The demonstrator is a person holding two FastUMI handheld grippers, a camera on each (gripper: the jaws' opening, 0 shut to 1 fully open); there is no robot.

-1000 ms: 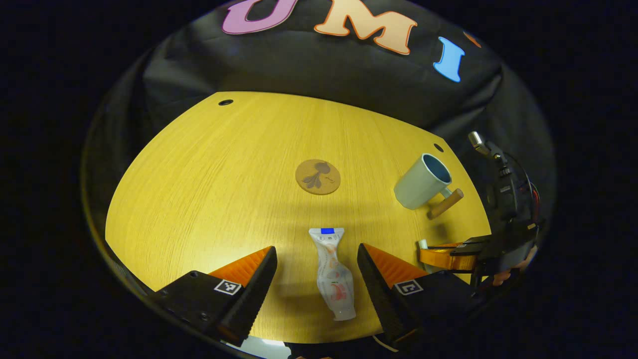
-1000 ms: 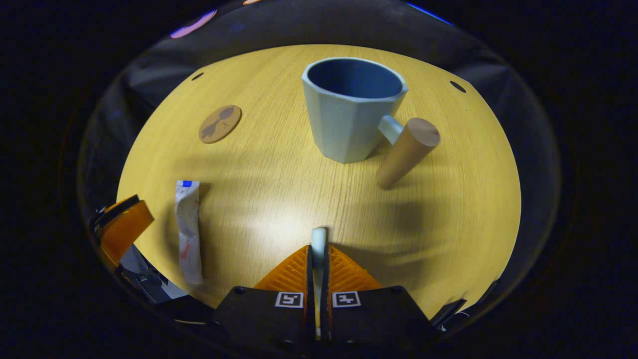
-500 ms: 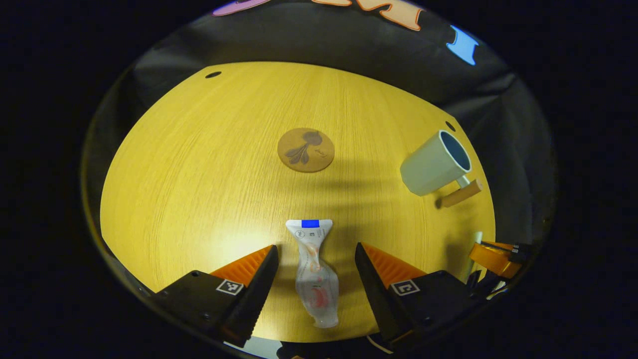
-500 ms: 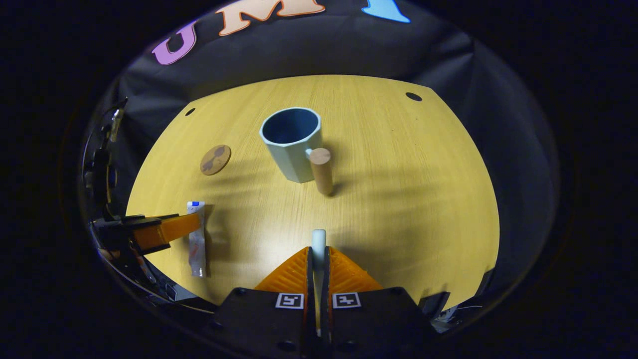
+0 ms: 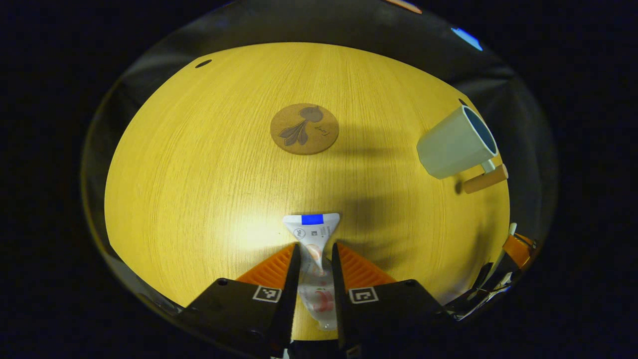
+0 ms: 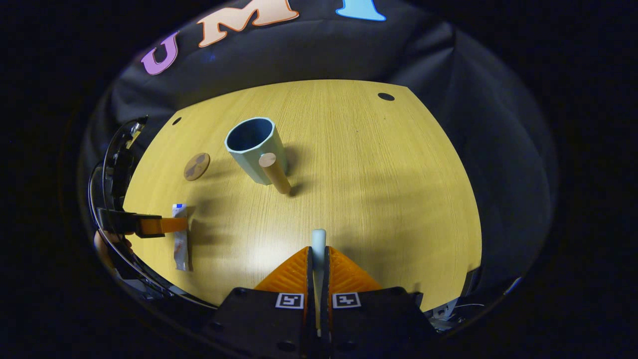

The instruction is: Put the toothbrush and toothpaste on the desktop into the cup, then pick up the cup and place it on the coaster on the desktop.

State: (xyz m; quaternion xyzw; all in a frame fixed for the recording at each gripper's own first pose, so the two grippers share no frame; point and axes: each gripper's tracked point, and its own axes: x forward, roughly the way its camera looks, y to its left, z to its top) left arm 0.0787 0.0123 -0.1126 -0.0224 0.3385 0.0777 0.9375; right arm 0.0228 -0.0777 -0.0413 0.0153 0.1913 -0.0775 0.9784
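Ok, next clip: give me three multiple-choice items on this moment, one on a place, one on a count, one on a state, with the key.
1. Where is the cup?
A. on the coaster
B. on the bare desktop, apart from the coaster
C. lifted in a gripper

2. How many things are inside the cup?
A. none
B. one
C. two

3. How does the left gripper stand?
A. wide open above the coaster
B. closed on the cup handle
C. closed around the toothpaste

Key: 1 B, the cup stands on the desktop, the coaster lies beside it; 2 A, its inside shows bare; 3 C, both fingers press the toothpaste, while the right gripper grips the toothbrush.
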